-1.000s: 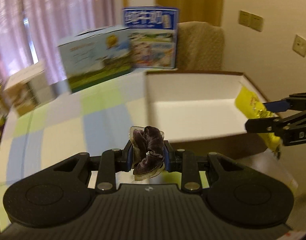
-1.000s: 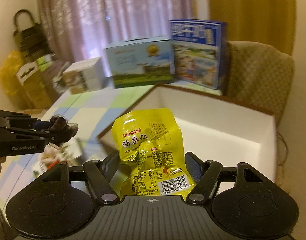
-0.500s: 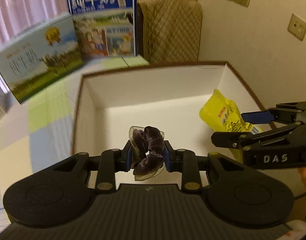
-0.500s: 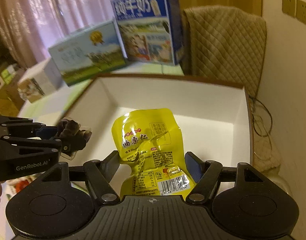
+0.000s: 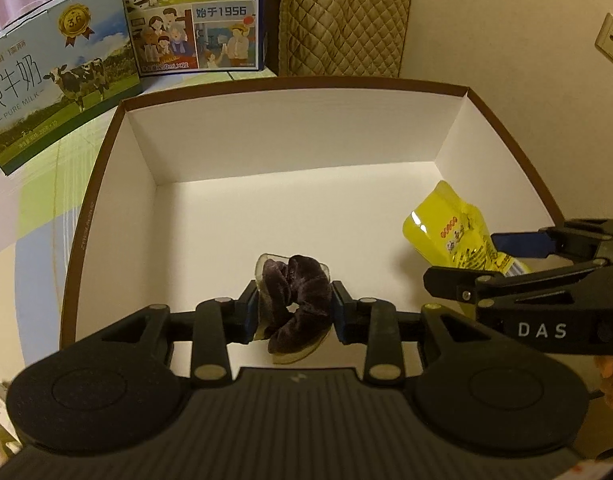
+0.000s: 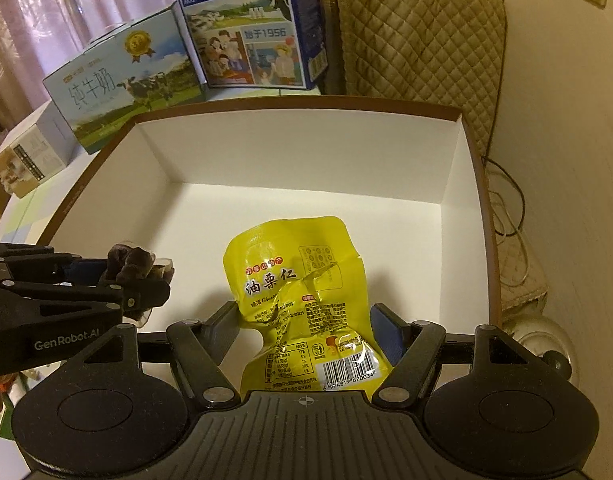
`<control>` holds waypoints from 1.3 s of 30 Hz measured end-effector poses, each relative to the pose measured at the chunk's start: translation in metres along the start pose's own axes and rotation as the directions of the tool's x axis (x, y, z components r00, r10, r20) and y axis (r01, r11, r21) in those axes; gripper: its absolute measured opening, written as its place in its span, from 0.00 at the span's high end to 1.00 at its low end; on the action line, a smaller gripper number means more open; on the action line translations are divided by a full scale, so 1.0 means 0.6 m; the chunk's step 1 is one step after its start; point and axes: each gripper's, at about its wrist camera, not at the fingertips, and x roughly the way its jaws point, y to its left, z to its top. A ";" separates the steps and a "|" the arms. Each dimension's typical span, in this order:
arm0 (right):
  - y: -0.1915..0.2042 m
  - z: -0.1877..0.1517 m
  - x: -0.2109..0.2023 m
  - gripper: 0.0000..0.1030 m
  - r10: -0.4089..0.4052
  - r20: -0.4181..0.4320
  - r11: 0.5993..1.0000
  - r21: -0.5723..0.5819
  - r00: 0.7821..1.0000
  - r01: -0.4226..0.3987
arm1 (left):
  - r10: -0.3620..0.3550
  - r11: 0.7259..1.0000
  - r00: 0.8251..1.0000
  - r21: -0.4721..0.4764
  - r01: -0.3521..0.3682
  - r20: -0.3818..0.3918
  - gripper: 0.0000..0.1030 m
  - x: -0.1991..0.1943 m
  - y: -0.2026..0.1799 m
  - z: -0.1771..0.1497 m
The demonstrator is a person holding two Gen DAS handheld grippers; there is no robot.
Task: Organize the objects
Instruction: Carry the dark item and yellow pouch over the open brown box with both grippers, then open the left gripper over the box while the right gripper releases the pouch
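While a checked table [image 5: 34, 216] carries everything, the biggest thing on it is a wide open box [image 5: 298, 200] with white walls and a brown rim, its floor bare. Behind the box stand two milk cartons: a pale green one [image 5: 54, 80] lying long on the left and a blue one [image 5: 194, 16] upright beside it, with a quilted cover [image 5: 342, 20] draped over something to their right, against a cream wall. A smaller white carton [image 6: 30, 156] sits further left on the table. Both pairs of tongs reach over the near edge of the box. The right tongs [image 6: 306, 320] are closed on the lower part of a yellow snack packet [image 6: 298, 292], which stands up between the fingers above the right side of the box floor; whether its top touches the floor cannot be told. The left tongs [image 5: 292, 312] are closed on a dark purple velvet scrunchie [image 5: 296, 300] in a clear wrapper, held above the near middle of the box, well apart from the packet.
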 end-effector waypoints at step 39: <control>0.089 -0.053 -0.251 0.26 0.117 0.231 0.993 -0.005 0.966 -0.119 | 0.059 0.996 0.986 -0.079 -0.047 0.158 0.19 -0.292 0.083 -0.091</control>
